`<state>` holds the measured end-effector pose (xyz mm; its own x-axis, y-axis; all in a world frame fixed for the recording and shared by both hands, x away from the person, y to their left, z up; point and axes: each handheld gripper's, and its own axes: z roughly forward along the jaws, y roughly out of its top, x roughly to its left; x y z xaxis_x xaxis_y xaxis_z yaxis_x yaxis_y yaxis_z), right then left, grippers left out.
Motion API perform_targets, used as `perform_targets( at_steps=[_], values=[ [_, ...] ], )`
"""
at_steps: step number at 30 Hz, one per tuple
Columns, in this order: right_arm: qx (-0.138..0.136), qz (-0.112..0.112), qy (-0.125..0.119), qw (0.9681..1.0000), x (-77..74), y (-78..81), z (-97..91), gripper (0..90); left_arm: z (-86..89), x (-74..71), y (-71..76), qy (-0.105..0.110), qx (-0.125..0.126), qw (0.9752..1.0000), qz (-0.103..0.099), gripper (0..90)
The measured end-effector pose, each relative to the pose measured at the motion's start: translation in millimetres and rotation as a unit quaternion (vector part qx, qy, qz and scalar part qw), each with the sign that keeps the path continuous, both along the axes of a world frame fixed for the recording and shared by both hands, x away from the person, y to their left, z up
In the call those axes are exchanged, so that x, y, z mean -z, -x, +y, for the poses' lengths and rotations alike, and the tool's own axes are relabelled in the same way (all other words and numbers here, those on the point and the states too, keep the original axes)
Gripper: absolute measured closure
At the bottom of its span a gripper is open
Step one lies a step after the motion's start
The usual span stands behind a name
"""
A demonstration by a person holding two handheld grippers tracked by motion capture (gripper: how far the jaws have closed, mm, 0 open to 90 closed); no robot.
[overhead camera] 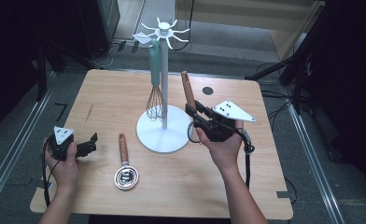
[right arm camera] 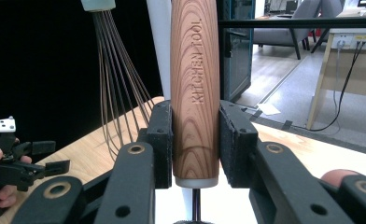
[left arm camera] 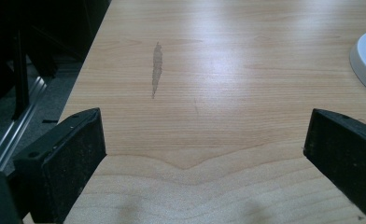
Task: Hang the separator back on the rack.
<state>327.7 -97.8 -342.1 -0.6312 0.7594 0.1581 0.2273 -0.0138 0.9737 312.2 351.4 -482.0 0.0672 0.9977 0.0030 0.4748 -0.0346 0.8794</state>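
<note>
Right gripper view: jaws clamp wooden handle (right arm camera: 194, 93).

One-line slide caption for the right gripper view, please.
Right gripper shut on an upright wooden utensil handle, the hanging whisk just beyond.

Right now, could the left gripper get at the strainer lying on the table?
Probably yes. The left gripper is open and holds nothing, and the strainer lies near it with bare table between them; the stand sits farther off.
</note>
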Motion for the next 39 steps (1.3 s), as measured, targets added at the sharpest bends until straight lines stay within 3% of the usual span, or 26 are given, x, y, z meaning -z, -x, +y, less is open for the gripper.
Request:
perform_targets(
  at_steps=[39],
  values=[
    [-0.01,-0.033,-0.01,0.9994,-29.2,-3.0,9.0,69.8,0.0,0.2,-0.1,-0.001,0.0,1.0,-0.001,0.0]
  ],
)
